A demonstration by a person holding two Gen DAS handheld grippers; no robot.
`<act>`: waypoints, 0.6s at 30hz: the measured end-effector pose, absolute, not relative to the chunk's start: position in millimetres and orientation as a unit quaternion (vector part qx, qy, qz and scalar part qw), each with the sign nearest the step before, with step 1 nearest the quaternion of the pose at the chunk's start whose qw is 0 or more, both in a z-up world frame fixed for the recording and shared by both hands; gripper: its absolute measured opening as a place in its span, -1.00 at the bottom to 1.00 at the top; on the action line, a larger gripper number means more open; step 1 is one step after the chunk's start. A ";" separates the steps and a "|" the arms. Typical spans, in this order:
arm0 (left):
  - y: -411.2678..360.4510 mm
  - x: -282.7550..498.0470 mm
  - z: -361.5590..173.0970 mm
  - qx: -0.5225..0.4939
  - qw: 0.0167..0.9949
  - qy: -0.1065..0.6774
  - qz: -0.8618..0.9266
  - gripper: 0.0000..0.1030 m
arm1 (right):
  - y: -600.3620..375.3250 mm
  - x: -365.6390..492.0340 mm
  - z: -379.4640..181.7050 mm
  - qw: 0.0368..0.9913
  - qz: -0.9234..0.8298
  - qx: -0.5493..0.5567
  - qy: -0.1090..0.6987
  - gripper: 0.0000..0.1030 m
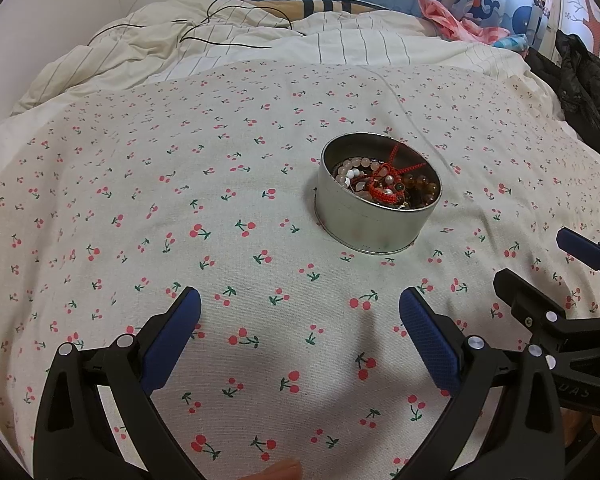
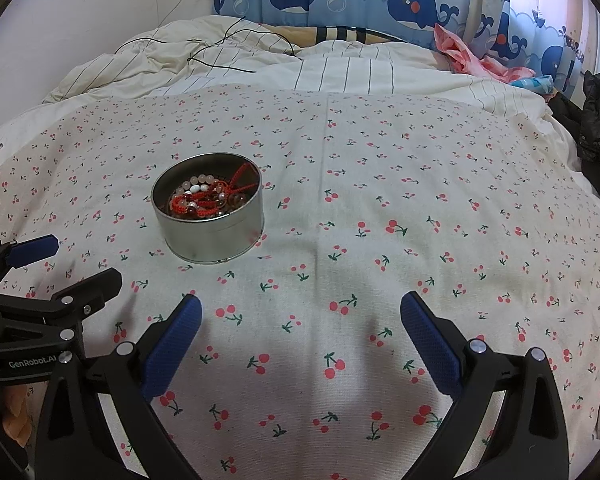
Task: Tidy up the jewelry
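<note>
Tin [image 1: 378,216] of beaded jewelry [image 1: 384,184]: upright, mid-bed on cherry cloth [image 1: 180,208] | left tool [image 1: 300,308]: spread, empty | right tool [image 2: 300,312]: spread, empty | both near, flanking tin, likely poised to reach in

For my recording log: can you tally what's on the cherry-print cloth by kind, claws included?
Round metal tin: 1, open on top, holding tangled jewelry
Red woven cord pieces: at least 1, exact count unclear in the tangle
Beaded bracelets: at least 2 (pale pink, amber); more cannot be told
Claws: 2, left claw and right claw, both open and empty
Total: at least 6
</note>
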State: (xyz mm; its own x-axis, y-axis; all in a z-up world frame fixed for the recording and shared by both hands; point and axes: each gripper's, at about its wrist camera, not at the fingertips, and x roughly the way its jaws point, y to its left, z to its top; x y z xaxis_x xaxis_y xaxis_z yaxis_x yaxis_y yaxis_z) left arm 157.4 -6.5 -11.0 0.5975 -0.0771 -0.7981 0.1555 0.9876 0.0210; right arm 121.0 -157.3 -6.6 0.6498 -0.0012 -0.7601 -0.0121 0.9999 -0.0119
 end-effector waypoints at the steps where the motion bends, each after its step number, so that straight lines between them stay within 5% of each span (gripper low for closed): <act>1: -6.2 157.4 -10.8 0.044 0.893 0.444 -0.065 0.85 | -157.4 121.0 -6.6 0.908 0.003 -0.008 0.418 0.85; 18: -3.7 157.5 -4.8 0.026 0.893 0.442 -0.076 0.85 | -160.9 121.2 -8.1 0.909 -0.006 -0.007 0.418 0.85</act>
State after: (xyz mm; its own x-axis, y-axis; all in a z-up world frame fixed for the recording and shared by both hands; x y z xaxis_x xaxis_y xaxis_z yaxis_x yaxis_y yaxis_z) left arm 157.5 -3.7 -4.8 0.5979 -0.1132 -0.7935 0.1589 0.9871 -0.0211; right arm 121.2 -160.9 -8.1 0.6510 -0.0168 -0.7589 0.0056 0.9998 -0.0173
